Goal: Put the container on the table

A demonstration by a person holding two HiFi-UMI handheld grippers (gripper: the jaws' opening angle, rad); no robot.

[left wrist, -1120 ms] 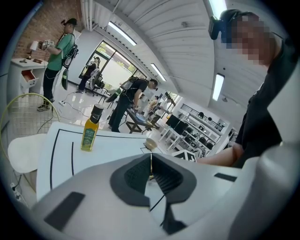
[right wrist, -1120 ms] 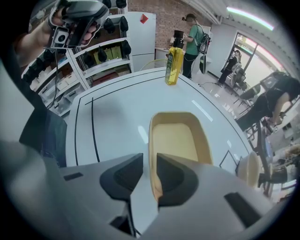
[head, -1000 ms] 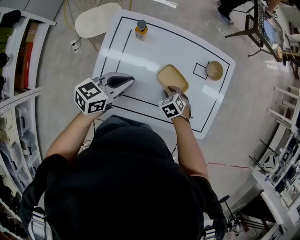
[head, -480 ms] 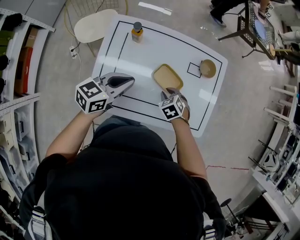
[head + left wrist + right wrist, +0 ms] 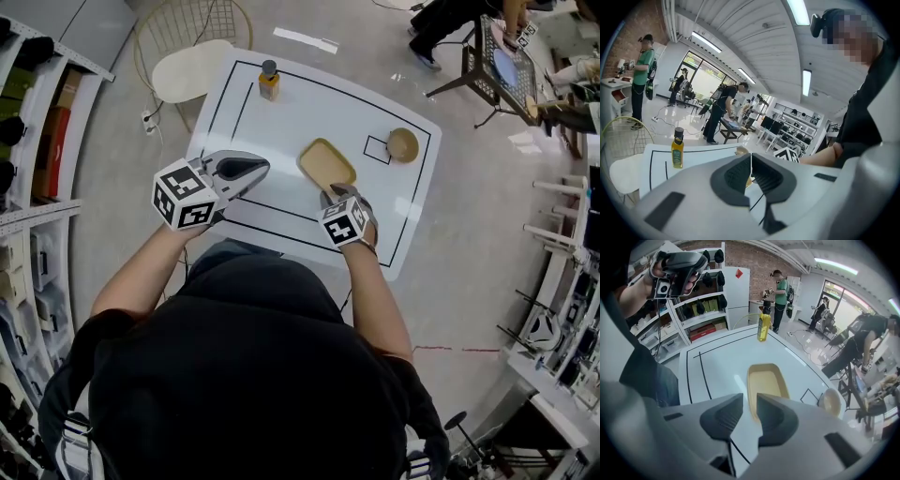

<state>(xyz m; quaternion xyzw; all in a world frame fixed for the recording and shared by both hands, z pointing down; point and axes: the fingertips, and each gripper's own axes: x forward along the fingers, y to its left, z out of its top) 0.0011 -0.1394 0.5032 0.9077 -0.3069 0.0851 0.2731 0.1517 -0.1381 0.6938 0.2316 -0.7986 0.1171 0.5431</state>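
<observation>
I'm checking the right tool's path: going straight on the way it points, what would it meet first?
The tan container, lying flat on the white table just ahead of the right tool. Its near rim sits in line with the parted jaws; whether it already touches them is unclear.

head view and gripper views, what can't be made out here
- Bottle label: too small in every view.
- Tray near end: behind the right gripper in its own view, under it in the head view.
- Bowl contents: too small in the head view, partly behind the gripper in the right gripper view.
</observation>
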